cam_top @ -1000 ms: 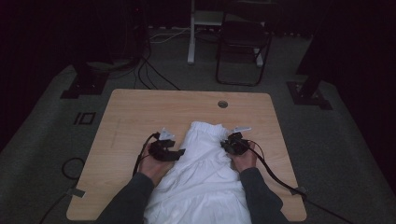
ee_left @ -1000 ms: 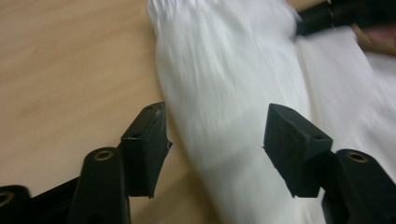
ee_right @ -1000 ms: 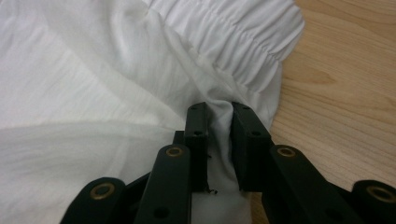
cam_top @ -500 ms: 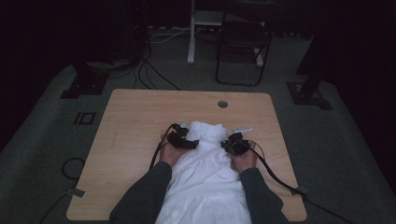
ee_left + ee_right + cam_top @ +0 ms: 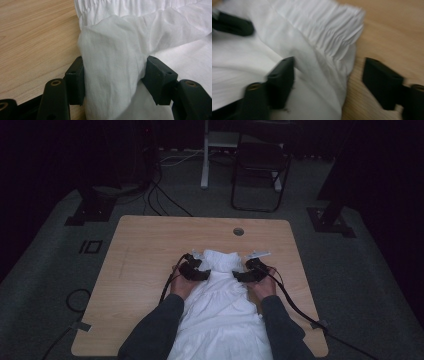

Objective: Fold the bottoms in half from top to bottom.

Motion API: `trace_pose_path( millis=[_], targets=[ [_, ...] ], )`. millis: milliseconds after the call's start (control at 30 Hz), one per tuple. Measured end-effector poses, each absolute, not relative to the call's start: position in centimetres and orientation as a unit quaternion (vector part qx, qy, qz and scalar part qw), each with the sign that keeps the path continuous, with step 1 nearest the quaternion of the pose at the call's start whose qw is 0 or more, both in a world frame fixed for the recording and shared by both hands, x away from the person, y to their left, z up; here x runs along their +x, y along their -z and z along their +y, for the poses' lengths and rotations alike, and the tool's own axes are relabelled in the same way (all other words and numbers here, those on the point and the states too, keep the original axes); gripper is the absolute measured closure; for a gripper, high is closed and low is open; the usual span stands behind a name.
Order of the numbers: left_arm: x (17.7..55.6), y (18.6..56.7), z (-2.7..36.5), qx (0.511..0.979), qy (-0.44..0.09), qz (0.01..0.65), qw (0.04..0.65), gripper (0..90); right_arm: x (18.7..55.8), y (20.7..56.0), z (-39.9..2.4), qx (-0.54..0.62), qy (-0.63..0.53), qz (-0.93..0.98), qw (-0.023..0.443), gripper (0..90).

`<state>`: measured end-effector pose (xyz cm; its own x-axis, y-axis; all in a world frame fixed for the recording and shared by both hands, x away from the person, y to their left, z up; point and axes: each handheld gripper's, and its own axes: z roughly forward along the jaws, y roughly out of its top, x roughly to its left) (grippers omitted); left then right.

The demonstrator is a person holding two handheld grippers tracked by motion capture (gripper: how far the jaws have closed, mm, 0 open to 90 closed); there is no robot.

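Note:
A white garment (image 5: 220,320) lies on the wooden table (image 5: 150,250), its gathered top end pointing away from the person. My left gripper (image 5: 202,272) is at that top end's left side. In the left gripper view its jaws (image 5: 115,62) have just been closing and now press from both sides on a thick bunch of the white fabric (image 5: 155,22). My right gripper (image 5: 239,276) is at the top end's right side. Its jaws (image 5: 328,61) have just been opening and stand wide; the gathered edge (image 5: 319,22) lies between them, clear of the right pad.
The table has a round hole (image 5: 238,231) near its far edge. Bare wood lies left of the garment and beyond it. Cables trail from both grippers off the table's near side. A folding chair (image 5: 260,165) and stand feet are on the carpet beyond.
The left hand has moved right and a little away from the person, onto the garment's top left, then stayed. The fabric's top end has bunched narrower. The right hand has stayed in place.

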<state>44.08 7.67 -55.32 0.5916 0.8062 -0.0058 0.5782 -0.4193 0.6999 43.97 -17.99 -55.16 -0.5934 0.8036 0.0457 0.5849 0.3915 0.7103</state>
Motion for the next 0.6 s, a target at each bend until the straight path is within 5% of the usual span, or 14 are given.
trace_pose_path(
  millis=[267,400,533,600],
  targets=[
    [44.1,55.4,7.7,0.824,-0.171,0.418,0.343,43.2,45.1,55.9,-16.6,0.408,-0.339,0.833,0.160,17.9],
    [44.0,55.3,7.6,0.827,-0.165,0.415,0.343,48.7,44.9,55.4,-16.4,0.425,-0.336,0.826,0.158,45.5],
    [43.9,55.1,7.3,0.830,-0.144,0.414,0.344,68.0,44.8,55.0,-16.0,0.448,-0.335,0.817,0.140,75.6],
    [44.0,55.1,7.3,0.828,-0.131,0.418,0.349,78.6,45.0,54.9,-15.8,0.453,-0.336,0.815,0.128,81.1]
  ],
)
